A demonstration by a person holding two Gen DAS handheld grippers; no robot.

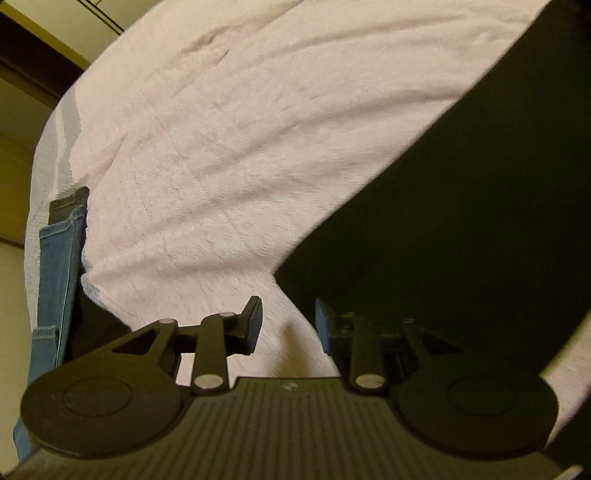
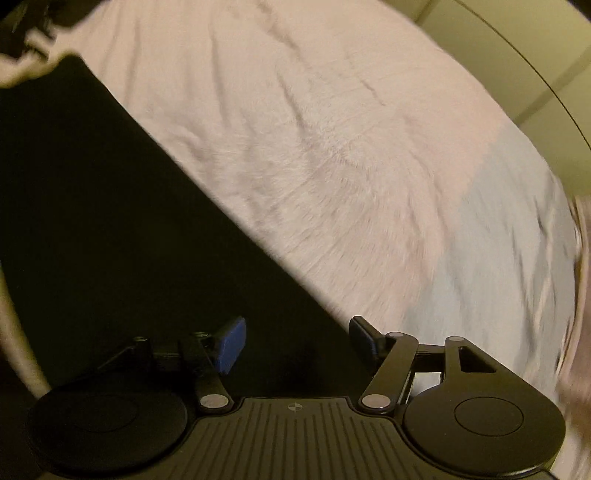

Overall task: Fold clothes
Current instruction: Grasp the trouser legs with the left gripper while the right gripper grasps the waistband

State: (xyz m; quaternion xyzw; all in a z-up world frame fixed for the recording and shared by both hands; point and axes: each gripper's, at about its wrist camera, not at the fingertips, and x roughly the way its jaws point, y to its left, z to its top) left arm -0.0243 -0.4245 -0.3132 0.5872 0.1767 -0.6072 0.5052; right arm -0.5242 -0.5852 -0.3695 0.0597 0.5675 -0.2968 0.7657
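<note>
The blue-padded fingers (image 1: 255,325) of the left gripper (image 1: 289,325) stand apart with nothing between them, hovering over the edge where a large black garment of smooth fabric (image 1: 461,221) meets a fluffy pale pink blanket (image 1: 240,147). The right gripper (image 2: 297,343) also has its blue-padded fingers (image 2: 231,343) spread wide and empty, above the same black garment (image 2: 92,221), whose straight edge runs diagonally across the pink blanket (image 2: 314,147). The garment lies flat on the blanket, filling the right side of the left wrist view and the left side of the right wrist view.

Only the left wrist view shows a piece of blue denim with pale stitching (image 1: 59,266) at the blanket's left border, with a darker grey denim piece (image 1: 68,203) just above it; both sit on a pale blue-white textured sheet (image 1: 40,177). Only the right wrist view shows a broad stretch of that pale sheet (image 2: 498,240) beyond the blanket, a blurred tan fabric (image 2: 581,295) at the far right edge, and a blurred dark shape (image 2: 22,33) in the top left corner, too smeared to identify.

No brand, label or readable writing appears in either view; each gripper body carries only a small round mark.
</note>
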